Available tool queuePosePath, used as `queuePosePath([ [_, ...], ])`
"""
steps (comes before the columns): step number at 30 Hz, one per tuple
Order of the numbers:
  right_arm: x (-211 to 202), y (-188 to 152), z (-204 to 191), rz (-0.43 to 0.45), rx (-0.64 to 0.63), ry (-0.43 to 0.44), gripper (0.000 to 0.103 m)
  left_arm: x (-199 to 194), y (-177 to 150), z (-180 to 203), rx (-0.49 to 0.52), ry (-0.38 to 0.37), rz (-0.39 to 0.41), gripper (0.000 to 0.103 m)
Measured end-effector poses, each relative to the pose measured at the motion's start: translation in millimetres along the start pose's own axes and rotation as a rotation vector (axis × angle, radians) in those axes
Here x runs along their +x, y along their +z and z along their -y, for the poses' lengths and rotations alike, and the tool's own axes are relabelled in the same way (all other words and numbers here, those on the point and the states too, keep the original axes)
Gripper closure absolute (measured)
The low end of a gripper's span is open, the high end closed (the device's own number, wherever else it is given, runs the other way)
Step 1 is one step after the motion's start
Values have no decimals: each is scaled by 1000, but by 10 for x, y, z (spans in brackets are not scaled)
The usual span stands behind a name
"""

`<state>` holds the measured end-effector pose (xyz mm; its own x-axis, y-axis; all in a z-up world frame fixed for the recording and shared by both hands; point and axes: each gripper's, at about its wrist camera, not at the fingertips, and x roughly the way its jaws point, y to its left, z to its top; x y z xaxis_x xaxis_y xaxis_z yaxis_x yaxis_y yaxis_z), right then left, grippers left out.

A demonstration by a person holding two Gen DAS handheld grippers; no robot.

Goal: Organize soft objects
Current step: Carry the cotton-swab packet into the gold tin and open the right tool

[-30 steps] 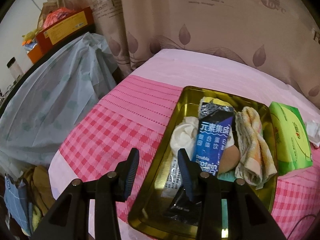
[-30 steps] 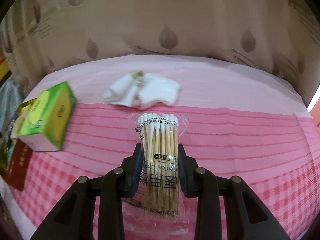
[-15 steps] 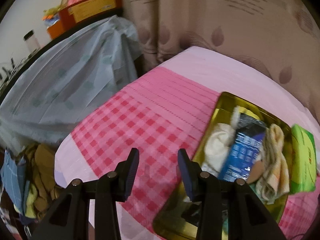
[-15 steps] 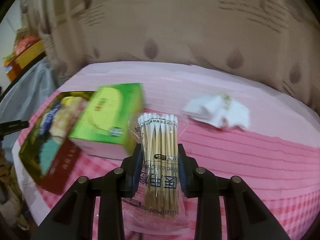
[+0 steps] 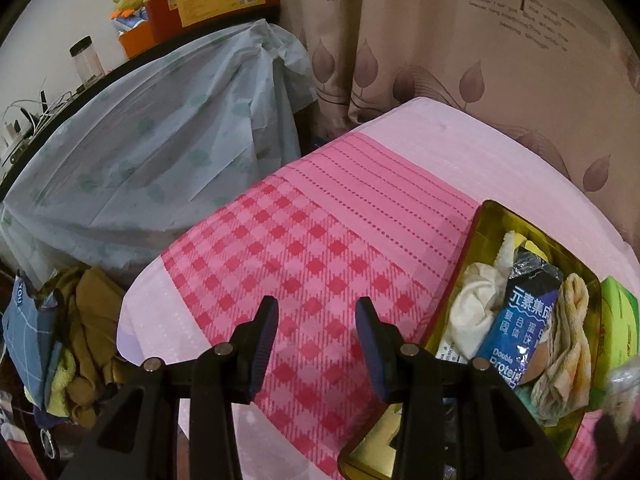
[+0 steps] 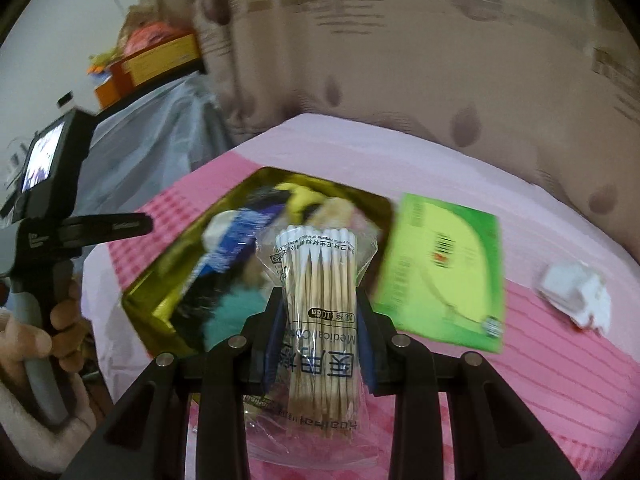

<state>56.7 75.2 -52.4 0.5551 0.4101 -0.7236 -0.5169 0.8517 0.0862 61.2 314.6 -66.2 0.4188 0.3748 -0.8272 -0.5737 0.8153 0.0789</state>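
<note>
Right gripper (image 6: 320, 334): pinching a clear packet of cotton swabs (image 6: 320, 304), held above the gold tray (image 6: 148, 292), apparently over its near edge; view blurred. Left gripper (image 5: 316, 330): spread, nothing between its fingers, over the pink checked surface (image 5: 320, 240) beside the tray.

leaf-print curtain (image 5: 460, 60), covered sideboard (image 5: 152, 152)

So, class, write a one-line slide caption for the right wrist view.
Right gripper holds a bag of cotton swabs above the gold tray, beside a green box.
</note>
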Motion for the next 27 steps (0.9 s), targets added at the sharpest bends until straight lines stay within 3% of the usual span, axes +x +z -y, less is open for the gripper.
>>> queuePosePath([
  [17,531,72,-412,-77,-52,37,73,54,24,-82,-31,-5,-17,62],
  [27,529,52,-410,-71,-45,48,64,54,19,-47,-22,-7,-21,62],
])
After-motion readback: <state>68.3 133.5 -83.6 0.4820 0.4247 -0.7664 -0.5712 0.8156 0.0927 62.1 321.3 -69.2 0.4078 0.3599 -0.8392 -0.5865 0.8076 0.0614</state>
